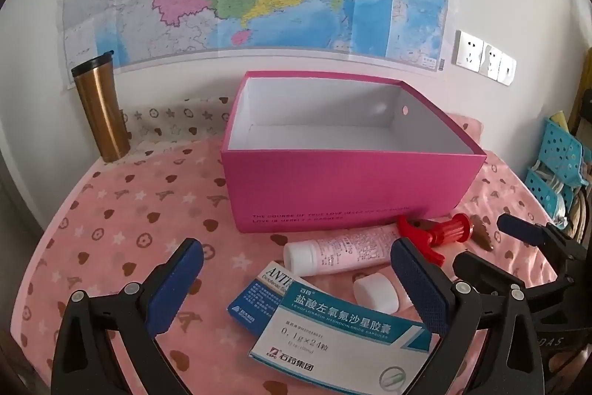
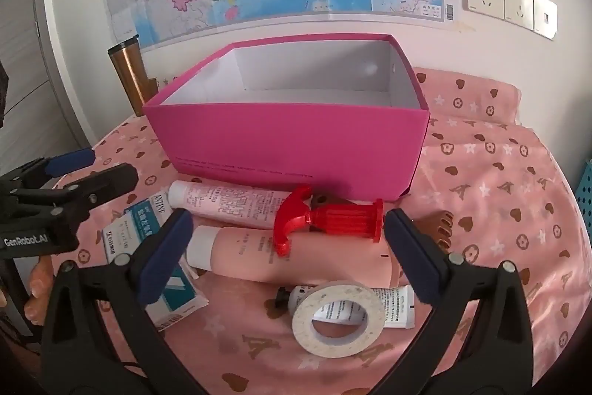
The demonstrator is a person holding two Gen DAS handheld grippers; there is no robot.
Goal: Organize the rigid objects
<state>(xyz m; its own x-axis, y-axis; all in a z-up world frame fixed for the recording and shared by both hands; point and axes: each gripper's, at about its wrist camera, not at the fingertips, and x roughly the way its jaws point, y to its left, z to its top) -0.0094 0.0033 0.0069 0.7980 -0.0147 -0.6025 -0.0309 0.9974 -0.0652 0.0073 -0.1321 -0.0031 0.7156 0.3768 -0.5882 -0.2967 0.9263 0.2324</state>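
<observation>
Pink box (image 2: 288, 139) open on cloth, tubes, medicine cartons (image 1: 333, 332) before it; both grippers' jaws wide, holding nothing

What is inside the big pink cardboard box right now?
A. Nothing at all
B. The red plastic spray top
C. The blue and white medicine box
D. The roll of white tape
A: the big pink cardboard box shows only bare white walls and floor, while the roll of white tape, red plastic spray top and blue and white medicine box all lie on the cloth in front of it.
</observation>
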